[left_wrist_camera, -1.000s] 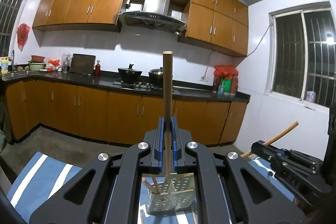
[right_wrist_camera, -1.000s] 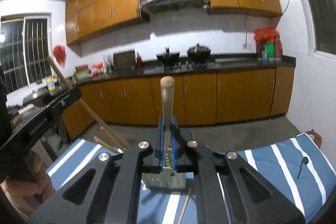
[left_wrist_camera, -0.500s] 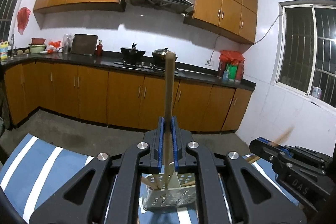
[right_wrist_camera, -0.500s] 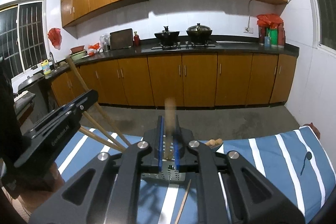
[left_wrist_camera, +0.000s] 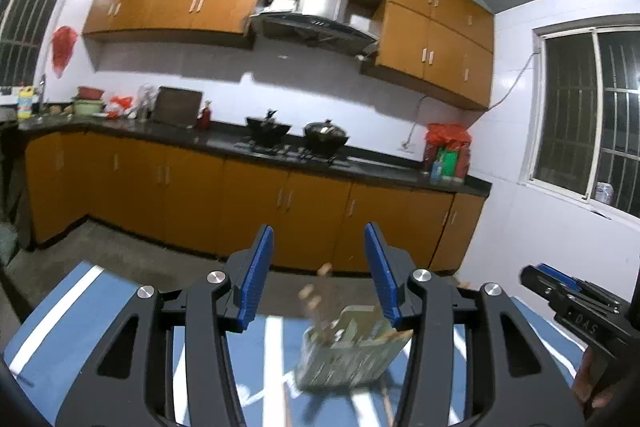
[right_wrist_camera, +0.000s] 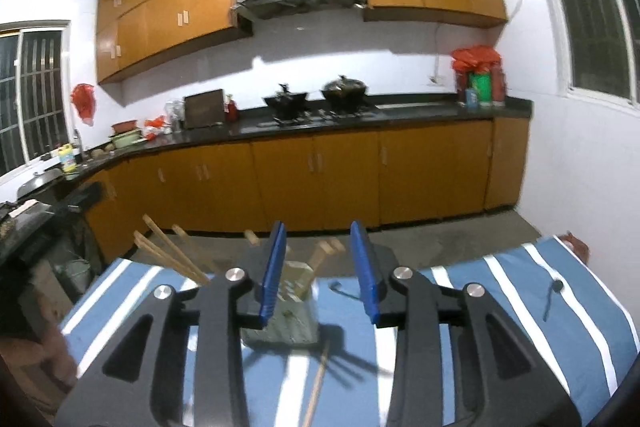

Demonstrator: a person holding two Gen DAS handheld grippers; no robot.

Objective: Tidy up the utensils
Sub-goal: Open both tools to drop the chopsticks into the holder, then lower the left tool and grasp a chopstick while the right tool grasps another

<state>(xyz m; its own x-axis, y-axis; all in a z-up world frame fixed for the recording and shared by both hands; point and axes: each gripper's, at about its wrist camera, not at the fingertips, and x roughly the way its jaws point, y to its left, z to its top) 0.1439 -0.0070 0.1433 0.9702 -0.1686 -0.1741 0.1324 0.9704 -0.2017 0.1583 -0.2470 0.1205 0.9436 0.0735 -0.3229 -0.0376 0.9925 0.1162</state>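
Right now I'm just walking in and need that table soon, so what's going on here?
A person with hand-held tongs is sorting wooden-handled utensils into a pale perforated holder on the blue-and-white striped tablecloth. Both the left tongs and the right tongs have just been opening, with nothing between the blue pads. Several handles stand in the holder. One thin wooden stick lies on the cloth.

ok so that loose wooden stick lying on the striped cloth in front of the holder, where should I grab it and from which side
Take the wooden stick near its far end, beside the perforated holder, where its length shows clear of the gripper body. Come from above with the fingers straddling it crosswise: it lies flat on the striped cloth, so only its sides offer purchase. The right gripper seems closest.
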